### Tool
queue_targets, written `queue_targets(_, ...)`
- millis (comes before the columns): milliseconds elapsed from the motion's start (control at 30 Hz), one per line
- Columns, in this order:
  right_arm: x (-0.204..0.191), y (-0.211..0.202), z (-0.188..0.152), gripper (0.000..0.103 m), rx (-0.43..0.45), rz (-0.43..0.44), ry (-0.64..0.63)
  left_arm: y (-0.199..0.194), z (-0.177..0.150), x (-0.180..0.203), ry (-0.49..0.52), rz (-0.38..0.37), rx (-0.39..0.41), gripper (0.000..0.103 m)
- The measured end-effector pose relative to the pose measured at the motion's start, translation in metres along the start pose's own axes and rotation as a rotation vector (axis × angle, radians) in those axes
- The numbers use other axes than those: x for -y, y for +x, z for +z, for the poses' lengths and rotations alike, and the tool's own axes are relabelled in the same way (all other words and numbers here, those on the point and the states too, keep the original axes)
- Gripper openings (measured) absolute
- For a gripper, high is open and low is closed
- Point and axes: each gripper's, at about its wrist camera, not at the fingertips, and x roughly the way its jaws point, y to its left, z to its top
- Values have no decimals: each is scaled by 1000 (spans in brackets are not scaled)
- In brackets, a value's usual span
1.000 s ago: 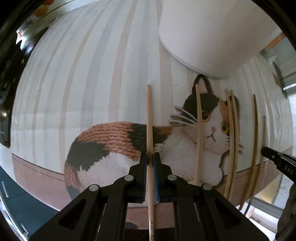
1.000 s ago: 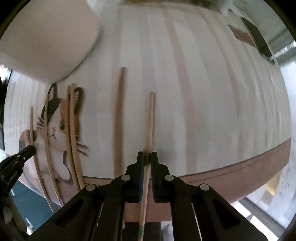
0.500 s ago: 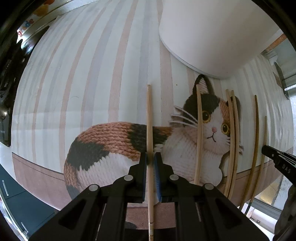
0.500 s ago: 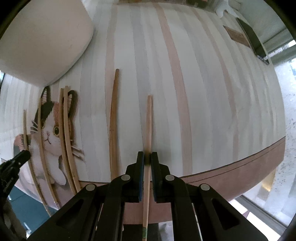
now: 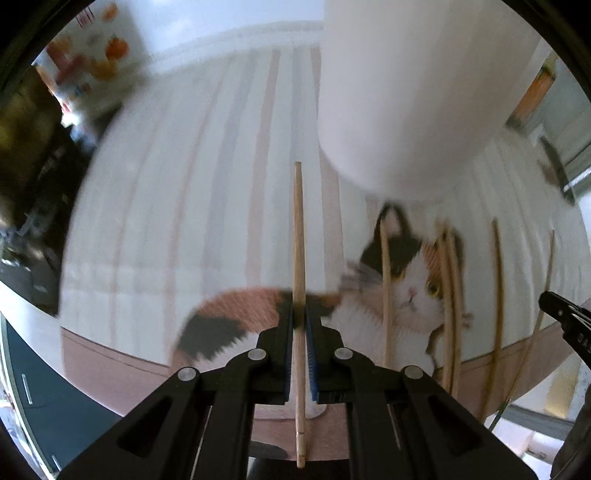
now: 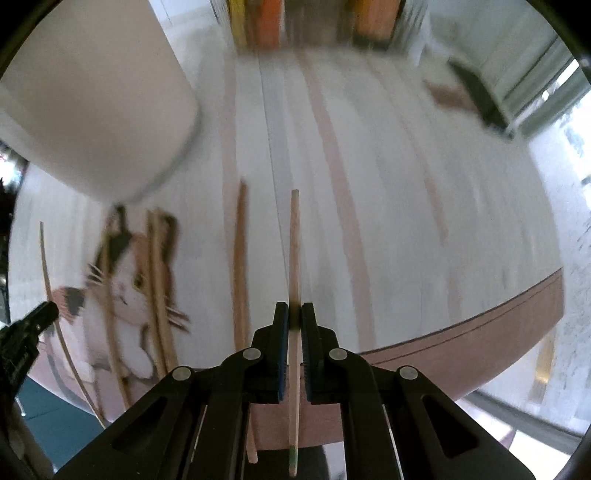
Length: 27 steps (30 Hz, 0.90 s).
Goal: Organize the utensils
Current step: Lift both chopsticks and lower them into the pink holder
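Observation:
My left gripper [image 5: 299, 317] is shut on a wooden chopstick [image 5: 297, 236] that points forward, held above a striped mat with a cat picture [image 5: 406, 284]. My right gripper [image 6: 294, 317] is shut on another wooden chopstick [image 6: 294, 251], also off the mat. Several more chopsticks lie side by side on the mat, in the left wrist view [image 5: 448, 295] over the cat and in the right wrist view [image 6: 240, 258]. A tall white holder [image 5: 406, 92] stands just beyond them; it also shows in the right wrist view [image 6: 88, 99]. Each gripper's tip shows at the edge of the other's view.
The mat's brown border [image 6: 480, 314] and the table's near edge run close below the grippers. A dark flat object [image 6: 476, 96] lies at the far right of the table. Colourful blurred items [image 6: 314, 22] stand at the back.
Both grippers have risen and tilted up with their chopsticks, so the white holder and the far end of the table have come into view. The picture is blurred by motion.

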Motion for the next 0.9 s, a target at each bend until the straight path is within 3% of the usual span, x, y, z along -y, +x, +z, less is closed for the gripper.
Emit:
queue_targets(233, -9, -79, 7, 7, 215, 20, -34, -82, 15, -4, -27, -9, 199, 4)
queue_targets(567, 5, -167, 37, 7, 410, 213, 17, -189, 38, -9, -36, -140, 425, 4)
queue_targets(733, 9, -220, 66, 7, 504, 356, 61, -241, 70, -16, -63, -232, 523, 4)
queue_targets(900, 0, -262, 105, 7, 620, 405, 77, -273, 115, -19, -93, -256, 608, 4)
